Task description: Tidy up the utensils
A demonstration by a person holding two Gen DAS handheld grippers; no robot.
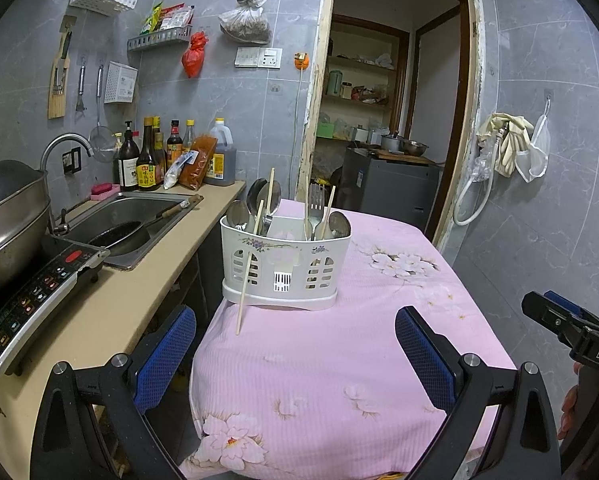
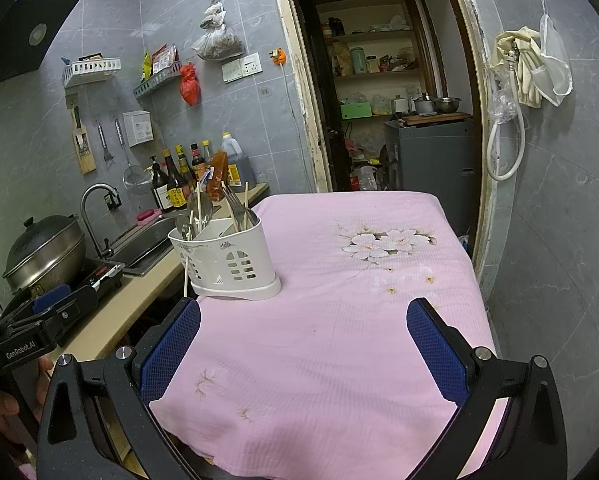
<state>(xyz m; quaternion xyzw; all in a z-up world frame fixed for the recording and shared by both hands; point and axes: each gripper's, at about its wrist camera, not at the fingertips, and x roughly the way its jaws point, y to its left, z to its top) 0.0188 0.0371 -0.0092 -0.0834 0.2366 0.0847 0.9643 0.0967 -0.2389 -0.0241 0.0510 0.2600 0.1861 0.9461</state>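
Note:
A white plastic utensil caddy stands on the pink flowered tablecloth at the table's far left part; it also shows in the right wrist view. Spoons stand in its left section, forks and a spoon in its right, with chopsticks among them. One chopstick leans outside against the caddy's front left, its tip on the cloth. My left gripper is open and empty, short of the caddy. My right gripper is open and empty over the cloth, right of the caddy.
A counter runs along the left with an induction cooker, a lidded wok, a sink with a pan, and sauce bottles. An open doorway lies behind the table. The tiled wall stands to the right.

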